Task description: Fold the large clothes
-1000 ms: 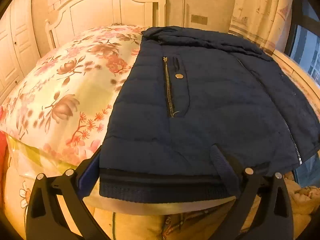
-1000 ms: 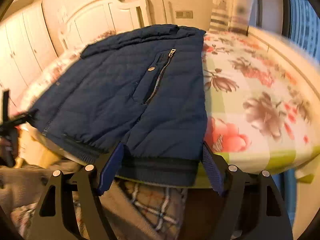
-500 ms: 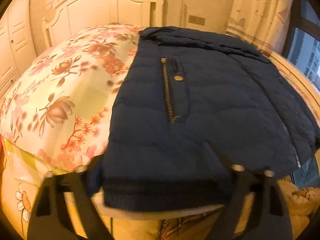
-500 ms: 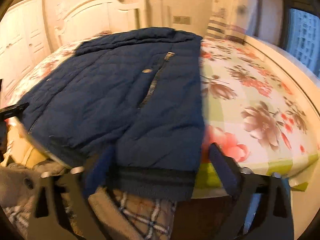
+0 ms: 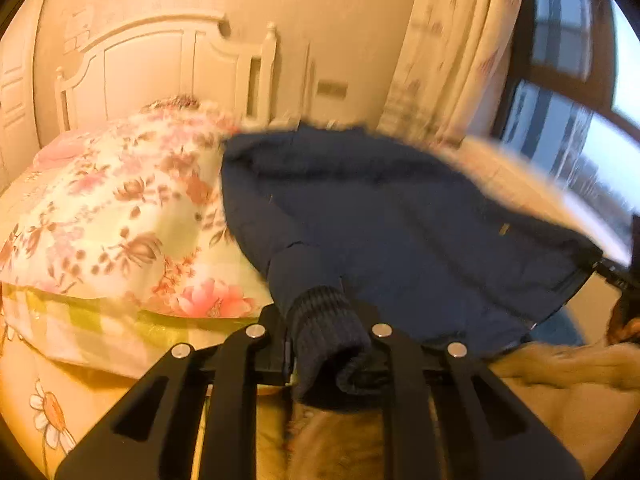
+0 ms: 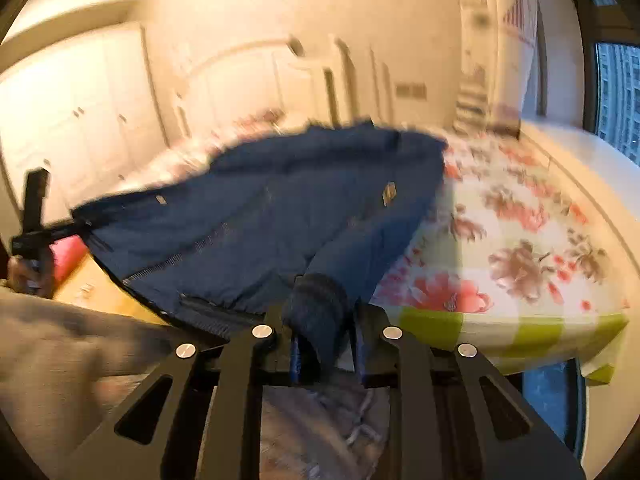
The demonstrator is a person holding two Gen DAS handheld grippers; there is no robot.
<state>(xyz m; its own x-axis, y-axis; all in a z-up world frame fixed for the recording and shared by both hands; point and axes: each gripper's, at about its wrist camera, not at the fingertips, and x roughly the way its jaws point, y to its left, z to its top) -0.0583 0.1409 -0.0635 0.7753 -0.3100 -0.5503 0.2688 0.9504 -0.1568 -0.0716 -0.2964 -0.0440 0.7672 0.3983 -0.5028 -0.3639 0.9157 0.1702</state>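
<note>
Your left gripper [image 5: 328, 344] and right gripper [image 6: 324, 328] each have fingers clamped on the navy jacket's [image 5: 400, 240] ribbed hem, lifted off the floral bed [image 6: 520, 240]; keep both corners level and taut. Carry them evenly toward the collar.

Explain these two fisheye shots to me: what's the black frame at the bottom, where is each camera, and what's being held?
There is no robot arm here. A person holds a two-finger tool in each hand, and a fisheye camera on each tool looks forward along its fingers. The black frame at the bottom of each picture is that tool.

In the left wrist view, the left hand-held gripper is shut on a ribbed knit edge of the dark blue jacket. In the right wrist view, the right hand-held gripper is shut on another knit edge of the same jacket.

The jacket is raised at its near end; its far end is over the bed with the floral sheet. Both pictures are blurred by motion. Each view also catches the other tool at its edge. Behind are a white headboard, a curtain and a window.
</note>
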